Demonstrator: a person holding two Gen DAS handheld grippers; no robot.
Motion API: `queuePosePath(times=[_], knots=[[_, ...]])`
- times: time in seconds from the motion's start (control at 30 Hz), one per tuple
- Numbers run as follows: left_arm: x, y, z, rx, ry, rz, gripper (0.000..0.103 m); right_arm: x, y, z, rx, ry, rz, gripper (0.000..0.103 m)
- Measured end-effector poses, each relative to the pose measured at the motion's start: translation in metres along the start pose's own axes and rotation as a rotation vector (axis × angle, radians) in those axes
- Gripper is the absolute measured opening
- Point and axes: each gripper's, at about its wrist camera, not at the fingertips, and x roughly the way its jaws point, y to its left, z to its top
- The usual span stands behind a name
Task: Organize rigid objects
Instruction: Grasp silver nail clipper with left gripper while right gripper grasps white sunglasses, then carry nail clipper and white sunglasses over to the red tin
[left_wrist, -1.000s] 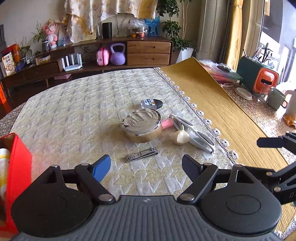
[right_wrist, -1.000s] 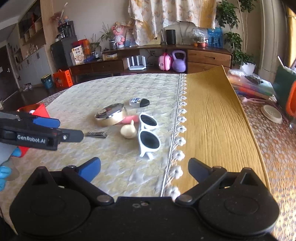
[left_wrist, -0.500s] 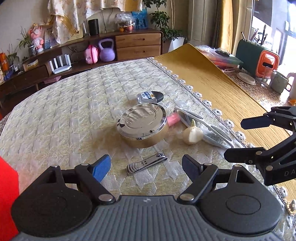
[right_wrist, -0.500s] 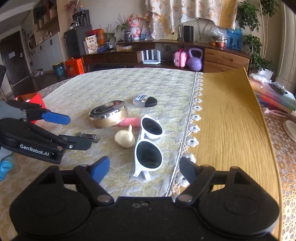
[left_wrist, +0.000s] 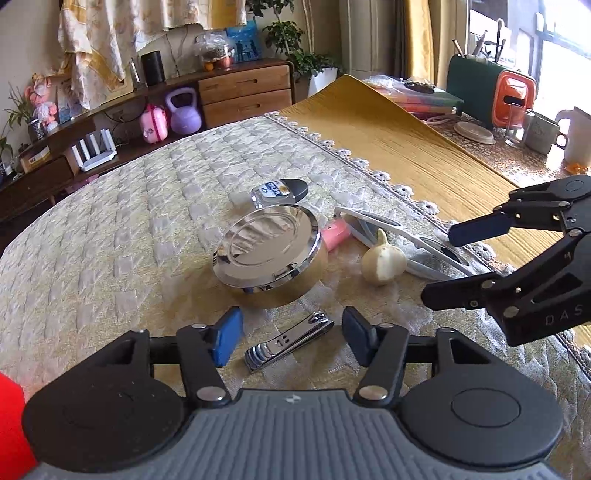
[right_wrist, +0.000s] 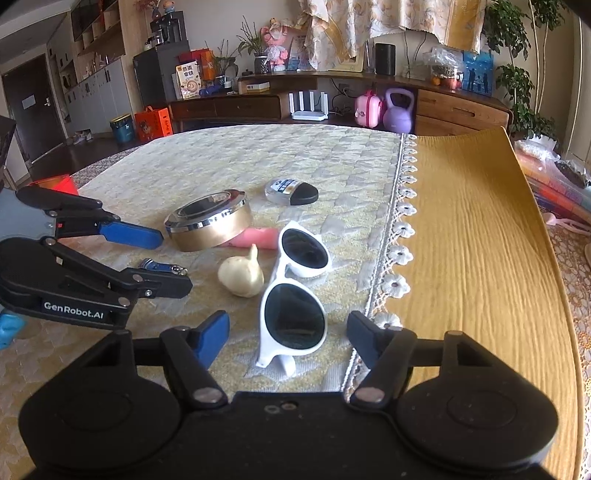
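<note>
A steel nail clipper (left_wrist: 288, 341) lies on the quilted cloth between the fingers of my left gripper (left_wrist: 291, 338); the jaws are closing and the pads stand clear of it. White sunglasses (right_wrist: 295, 291) lie lens-up with their near lens between the fingers of my right gripper (right_wrist: 288, 332), whose jaws are also closing without touching the frame. Behind them sit a round gold tin with a mirror lid (left_wrist: 269, 254), a garlic bulb (right_wrist: 242, 275), a pink tube (right_wrist: 258, 238) and a small clear bottle with a black cap (left_wrist: 279, 192). The nail clipper (right_wrist: 162, 266) shows beside the left gripper (right_wrist: 155, 258) in the right wrist view.
A red box (right_wrist: 55, 182) stands at the table's left edge. A mustard cloth (right_wrist: 472, 240) with a lace border covers the table's right part. Mugs, a glass and an orange container (left_wrist: 513, 98) stand far right. A sideboard (right_wrist: 369, 107) lies beyond the table.
Both grippers came forward and down over the items and their jaws narrowed. The nail clipper now lies between the left fingers, the sunglasses' near lens between the right ones.
</note>
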Motion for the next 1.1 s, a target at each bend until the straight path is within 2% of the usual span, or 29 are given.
queuePosePath(times=[0.1,0.17,0.27,0.37,0.43,0.47,0.6,0.9,1.1], knots=[[0.000,-0.002,-0.002,0.003,-0.005,-0.005,0.051,0.001,0.001,0.000,0.001,-0.005,-0.005,0.068],[0.000,-0.002,-0.003,-0.008,-0.010,-0.012,0.044,0.001,0.002,0.000,0.002,-0.008,-0.012,0.066],[-0.003,-0.009,-0.004,0.003,-0.010,-0.009,0.033,0.000,0.002,0.000,0.003,-0.011,-0.019,0.058],[-0.005,-0.017,-0.004,0.030,-0.007,0.010,0.027,-0.001,0.001,0.000,0.009,-0.012,-0.029,0.050],[-0.007,-0.018,-0.005,0.026,-0.002,0.007,0.024,-0.003,0.000,0.000,0.017,-0.014,-0.040,0.039],[-0.008,-0.019,-0.005,0.027,-0.001,0.013,0.023,-0.003,-0.001,0.000,0.024,-0.015,-0.046,0.037],[-0.012,-0.022,-0.007,0.018,0.009,0.031,0.020,-0.006,0.001,-0.002,0.041,-0.023,-0.058,0.036],[-0.021,-0.016,-0.011,-0.078,0.044,0.063,0.012,-0.025,0.015,-0.007,0.057,-0.068,-0.103,0.036],[-0.039,-0.007,-0.018,-0.162,0.054,0.050,0.011,-0.049,0.026,-0.010,0.072,-0.093,-0.093,0.036]])
